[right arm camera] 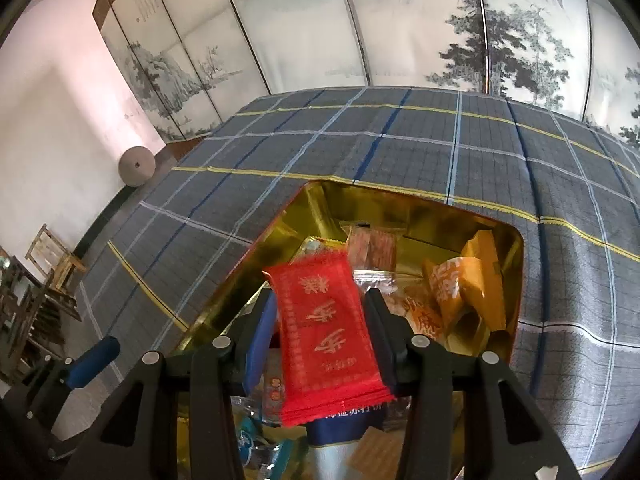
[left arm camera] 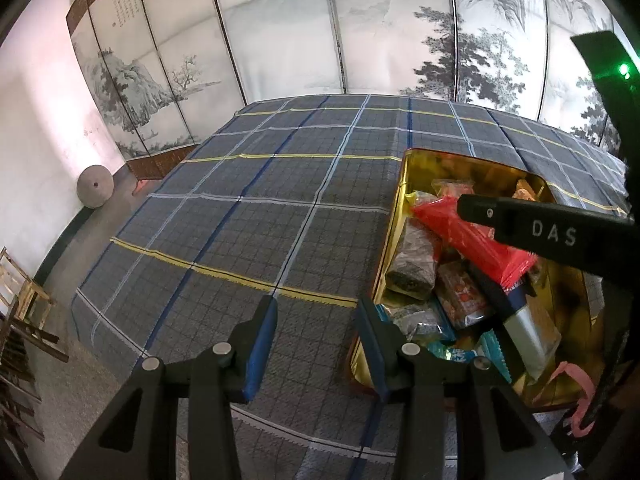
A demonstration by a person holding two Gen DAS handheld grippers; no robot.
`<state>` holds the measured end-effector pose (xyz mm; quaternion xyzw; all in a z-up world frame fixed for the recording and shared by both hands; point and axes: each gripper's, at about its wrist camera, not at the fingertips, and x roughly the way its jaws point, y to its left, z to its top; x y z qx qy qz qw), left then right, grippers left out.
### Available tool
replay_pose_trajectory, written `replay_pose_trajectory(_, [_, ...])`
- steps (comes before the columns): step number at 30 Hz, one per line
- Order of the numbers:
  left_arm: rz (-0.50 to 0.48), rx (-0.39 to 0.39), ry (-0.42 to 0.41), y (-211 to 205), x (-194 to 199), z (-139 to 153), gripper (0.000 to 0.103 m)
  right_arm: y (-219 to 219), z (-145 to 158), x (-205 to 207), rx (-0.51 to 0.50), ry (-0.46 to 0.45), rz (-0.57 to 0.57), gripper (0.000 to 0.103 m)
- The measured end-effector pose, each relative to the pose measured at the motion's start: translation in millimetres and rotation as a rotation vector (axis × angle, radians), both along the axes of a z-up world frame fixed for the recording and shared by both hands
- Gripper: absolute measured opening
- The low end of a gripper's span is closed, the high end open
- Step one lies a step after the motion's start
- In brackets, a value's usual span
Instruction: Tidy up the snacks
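Nearest in the right wrist view, a red snack packet (right arm camera: pixel 328 336) is clamped between the two pads of the right claw (right arm camera: pixel 320 334), with the jaws drawn in to the packet's width. The packet is held above the open gold tin (right arm camera: pixel 304 208), not resting on its contents; whether its lower end brushes the packets beneath cannot be told. In the left wrist view the same red snack packet (left arm camera: pixel 472 236) is seen from the side, tilted over the tin, gripped by the right claw (left arm camera: pixel 480 224).

The left claw (left arm camera: pixel 316 340) is spread wide and holds nothing; it hangs over the checked cloth (left arm camera: pixel 248 216) covering the surface, just beside the near corner of the gold tin (left arm camera: pixel 400 184).

The step in hand is judged to be the placing of one packet into the tin, or its lifting out; the frames do not settle which. If placing, the next move calls for the packet to be lowered onto the heap and the jaws eased apart.

Inside the tin, orange packets (right arm camera: pixel 460 288) and a dark wrapped snack (left arm camera: pixel 412 264) are piled loosely. Beyond the surface stands a painted folding screen (right arm camera: pixel 400 32).
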<state>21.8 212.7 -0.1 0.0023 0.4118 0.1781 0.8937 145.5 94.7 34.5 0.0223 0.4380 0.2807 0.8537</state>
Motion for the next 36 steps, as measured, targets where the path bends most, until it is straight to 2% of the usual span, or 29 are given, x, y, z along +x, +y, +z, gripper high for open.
replay_pose_trajectory(6, [-0.006, -0.012, -0.006, 1, 0, 1, 0.042, -7, 15, -12, 0.028, -0.053, 0.013, 0.044])
replay_pose_trajectory(9, [0.007, -0.028, -0.03, 4, -5, 5, 0.042, -14, 26, -27, 0.052, -0.105, 0.025, 0.051])
replay_pose_trajectory(12, [0.004, -0.047, -0.062, 4, -13, 12, 0.043, -22, 39, -48, 0.052, -0.181, 0.037, 0.053])
replay_pose_trajectory(19, [-0.071, -0.039, -0.132, -14, -30, 36, 0.043, -45, 64, -88, 0.051, -0.302, 0.04, 0.056])
replay_pose_trajectory(20, [-0.079, -0.027, -0.152, -18, -34, 41, 0.045, -49, 67, -92, 0.049, -0.318, 0.038, 0.058])
replay_pose_trajectory(21, [-0.09, -0.013, -0.167, -23, -38, 47, 0.052, -52, 69, -96, 0.05, -0.328, 0.037, 0.059])
replay_pose_trajectory(23, [-0.108, 0.008, -0.2, -31, -45, 59, 0.059, -61, 75, -105, 0.055, -0.349, 0.036, 0.059])
replay_pose_trajectory(25, [-0.124, 0.018, -0.234, -38, -51, 70, 0.059, -69, 80, -112, 0.057, -0.367, 0.03, 0.059])
replay_pose_trajectory(29, [-0.158, -0.012, -0.258, -48, -61, 91, 0.061, -88, 89, -126, 0.058, -0.401, 0.017, 0.061])
replay_pose_trajectory(32, [-0.171, -0.019, -0.269, -56, -68, 103, 0.075, -106, 90, -135, 0.039, -0.426, -0.003, 0.064])
replay_pose_trajectory(36, [-0.186, 0.016, -0.308, -71, -80, 115, 0.078, -146, 74, -129, -0.05, -0.406, -0.086, 0.073])
